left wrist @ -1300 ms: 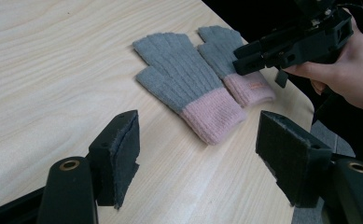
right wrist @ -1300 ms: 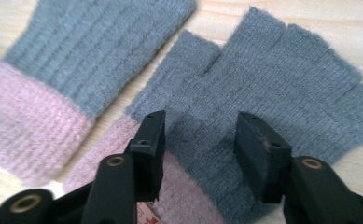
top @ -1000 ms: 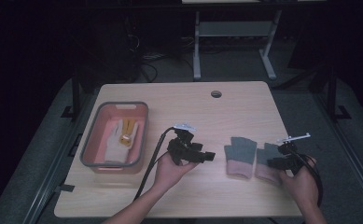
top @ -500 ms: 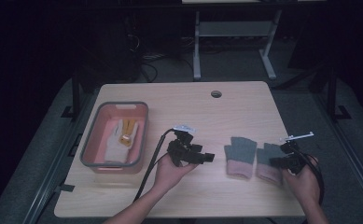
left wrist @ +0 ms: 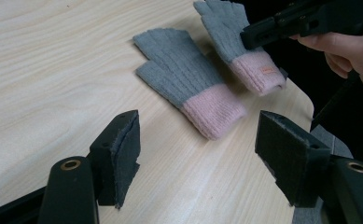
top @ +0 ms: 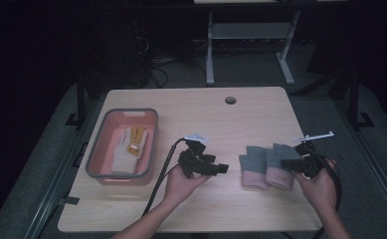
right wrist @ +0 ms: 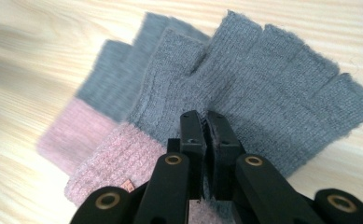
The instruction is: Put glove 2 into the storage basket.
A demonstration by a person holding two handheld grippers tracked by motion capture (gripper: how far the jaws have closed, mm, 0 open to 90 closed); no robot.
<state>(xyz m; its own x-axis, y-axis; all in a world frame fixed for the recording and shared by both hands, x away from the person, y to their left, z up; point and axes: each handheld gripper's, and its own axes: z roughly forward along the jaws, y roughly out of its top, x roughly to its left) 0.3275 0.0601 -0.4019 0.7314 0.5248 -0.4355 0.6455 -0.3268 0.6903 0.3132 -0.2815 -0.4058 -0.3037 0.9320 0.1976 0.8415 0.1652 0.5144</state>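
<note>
Two knitted fingerless gloves, grey with pink cuffs, are lying side by side on the wooden tabletop: one glove [top: 253, 169] flat, the other glove [right wrist: 244, 98] partly overlapping it.

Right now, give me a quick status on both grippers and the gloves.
Right gripper shut on right glove. Left gripper open, empty. Left glove flat on table. Nothing in the way.

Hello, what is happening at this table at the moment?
A person works at a wooden table with a claw in each hand. The right claw has shut on the right-hand grey and pink glove, pinching its fabric. The other glove lies flat beside it. The left claw is open, holding nothing. A pink bin at the left holds a light glove.
</note>
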